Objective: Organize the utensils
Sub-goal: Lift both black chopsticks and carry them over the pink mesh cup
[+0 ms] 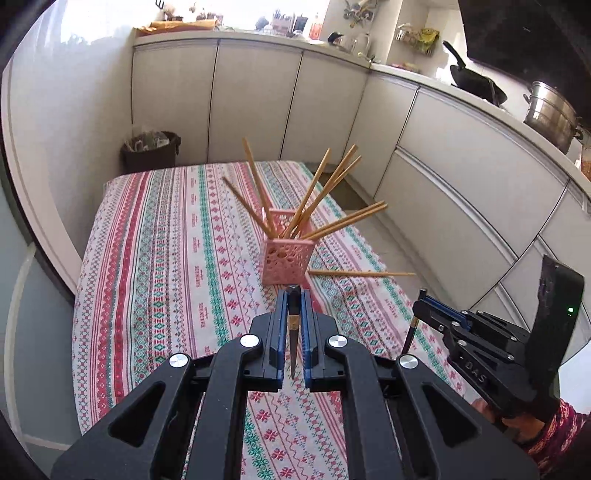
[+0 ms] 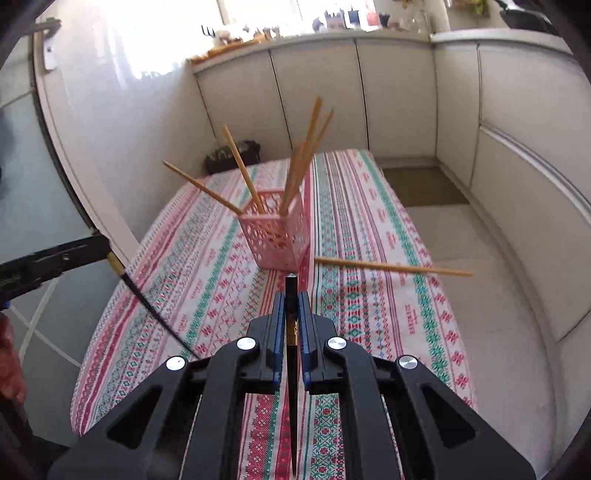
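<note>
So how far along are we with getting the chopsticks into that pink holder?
Mostly done: several wooden chopsticks already stand in the pink holder. In hand: the left gripper and right gripper each clamp one dark chopstick, both short of the holder. Left: those two, plus one wooden chopstick lying on the tablecloth beside it.

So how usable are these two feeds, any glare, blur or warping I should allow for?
Left wrist view: window blown out, cabinet fronts bowed by the fisheye, pink holder and left claw sharp. Right wrist view: glare washes the top left wall, the loose chopstick blurs at its far tip, right claw crisp.
</note>
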The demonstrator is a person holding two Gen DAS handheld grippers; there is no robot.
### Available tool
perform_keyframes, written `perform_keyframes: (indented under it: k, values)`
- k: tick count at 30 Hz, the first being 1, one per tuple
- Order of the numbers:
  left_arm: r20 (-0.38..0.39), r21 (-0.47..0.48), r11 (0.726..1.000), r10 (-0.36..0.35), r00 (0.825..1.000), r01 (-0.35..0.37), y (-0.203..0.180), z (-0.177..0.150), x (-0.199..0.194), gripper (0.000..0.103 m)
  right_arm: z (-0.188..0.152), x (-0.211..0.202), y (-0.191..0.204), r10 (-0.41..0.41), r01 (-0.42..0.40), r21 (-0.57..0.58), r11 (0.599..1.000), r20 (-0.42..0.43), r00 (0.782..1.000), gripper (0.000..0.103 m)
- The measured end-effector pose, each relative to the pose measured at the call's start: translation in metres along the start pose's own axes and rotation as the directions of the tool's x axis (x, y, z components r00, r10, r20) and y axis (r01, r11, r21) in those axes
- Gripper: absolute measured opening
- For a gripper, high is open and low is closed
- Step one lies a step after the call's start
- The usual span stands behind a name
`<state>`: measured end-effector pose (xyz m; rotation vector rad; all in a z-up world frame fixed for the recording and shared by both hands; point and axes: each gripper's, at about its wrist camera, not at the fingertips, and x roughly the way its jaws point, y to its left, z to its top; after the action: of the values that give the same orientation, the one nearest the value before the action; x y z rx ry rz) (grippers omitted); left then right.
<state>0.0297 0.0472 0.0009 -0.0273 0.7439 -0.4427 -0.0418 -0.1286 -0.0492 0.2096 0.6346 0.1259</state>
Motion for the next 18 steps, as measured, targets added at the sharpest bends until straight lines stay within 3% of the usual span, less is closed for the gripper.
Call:
perform_keyframes:
  k: [5,10,18]
  values:
    - [0.129,-0.013,1.000,-0.011,0.992,0.013,-0.014,0.027,-0.024,0.006,0.052,-0.041,-0.003,0.072,-0.078,0.043,0.996,0.126,0.989,0.008]
    - [0.194,-0.008,1.000,-0.011,0.981,0.012,-0.020,0.058,-0.032,0.006,0.113,-0.062,0.000,0.136,-0.155,0.075,0.985,0.217,0.967,0.008]
    - [0.283,0.024,1.000,0.007,0.959,-0.015,-0.029,0.111,-0.038,0.006,0.180,-0.055,0.001,0.129,-0.154,0.061,0.986,0.295,0.947,0.008]
